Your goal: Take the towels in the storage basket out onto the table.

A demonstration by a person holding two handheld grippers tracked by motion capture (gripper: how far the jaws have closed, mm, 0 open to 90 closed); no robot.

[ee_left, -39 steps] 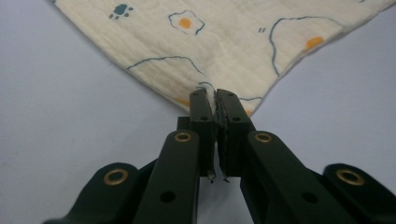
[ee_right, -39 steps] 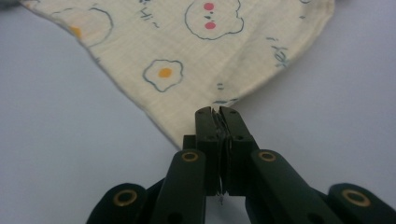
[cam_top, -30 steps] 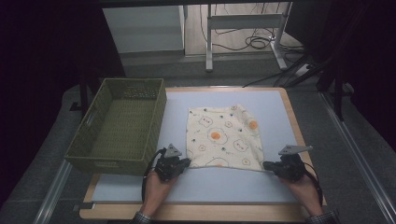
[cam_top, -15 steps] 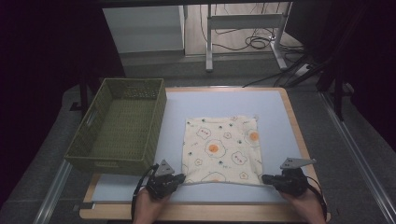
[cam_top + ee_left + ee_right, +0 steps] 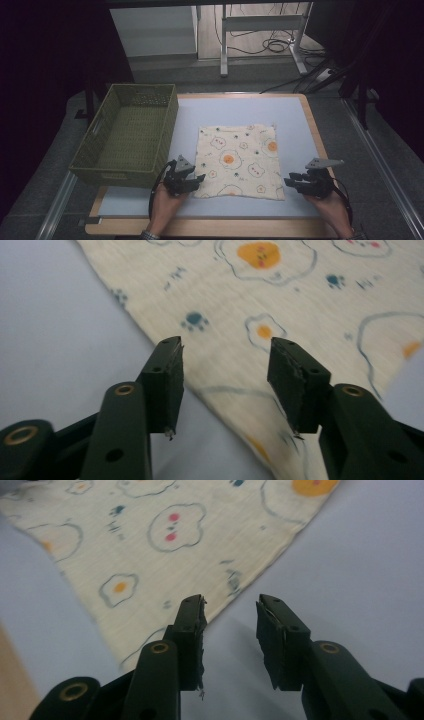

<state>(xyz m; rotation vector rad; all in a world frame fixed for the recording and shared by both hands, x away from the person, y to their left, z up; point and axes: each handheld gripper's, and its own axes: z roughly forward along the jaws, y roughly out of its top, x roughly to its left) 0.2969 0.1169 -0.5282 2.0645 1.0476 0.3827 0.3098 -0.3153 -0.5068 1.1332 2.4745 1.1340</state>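
While the printed cloth (image 5: 239, 161) lies spread flat on the pale blue mat (image 5: 300, 130), to the right of the green basket (image 5: 127, 137), both tools have just been opening their jaws at its near corners. The left gripper (image 5: 200, 177) stands parted with the near left corner beneath the gap and nothing pinched; the right gripper (image 5: 289, 181) is likewise spread, its jaws just off the near right corner, clear of the fabric. The step looks like a release after laying the cloth out. To do it well, the person should probably draw each tool straight back and slightly up, so no pad catches an edge and rumples the corner, then check the near hem lies straight.
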